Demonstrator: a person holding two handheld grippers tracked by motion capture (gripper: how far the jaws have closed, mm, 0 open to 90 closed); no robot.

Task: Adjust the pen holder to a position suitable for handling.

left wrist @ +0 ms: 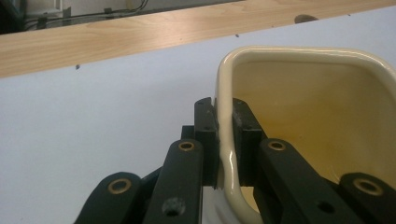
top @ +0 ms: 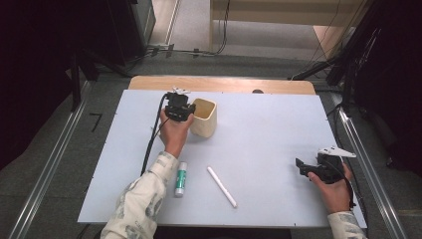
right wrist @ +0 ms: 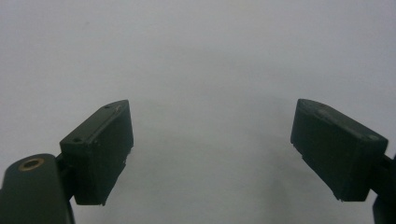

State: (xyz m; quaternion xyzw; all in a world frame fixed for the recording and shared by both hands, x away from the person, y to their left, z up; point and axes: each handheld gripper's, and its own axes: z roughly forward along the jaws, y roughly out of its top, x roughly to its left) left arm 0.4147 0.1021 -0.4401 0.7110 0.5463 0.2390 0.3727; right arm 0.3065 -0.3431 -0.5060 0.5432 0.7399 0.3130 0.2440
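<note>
Left hand-held gripper [left wrist: 225,140] was clamped on the near left wall of the cup [left wrist: 308,116]: in the left gripper view one black jaw sat outside the cream rim, the other inside, both pads pressed against the wall. In the high view the same left hand-held gripper [top: 185,113] met the cup [top: 205,118] at its left side, held by the left hand [top: 174,133], patterned sleeve [top: 142,204] trailing back toward the table's near edge and a black cable [top: 153,134] running down beside the forearm.

The cup stood upright on the pale table [top: 268,124], in the far left-of-centre part, close to the wooden strip [top: 224,83] along the far edge. Inside of the cup looked yellowish; no contents could be made out.

Nearer than the cup and slightly left, a glue stick [top: 180,179] with a green label lay flat beside the sleeve. Nearer than the cup and slightly right, a white pen [top: 222,186] lay at a slant, well apart from the cup and near the glue stick.

Right hand-held gripper [top: 301,167] sat far right of the cup, near the table's right edge, held low in the right hand [top: 332,186]. In the right gripper view the right hand-held gripper [right wrist: 212,149] had its jaws spread wide, bare table [right wrist: 210,56] between them, gripping nothing.
</note>
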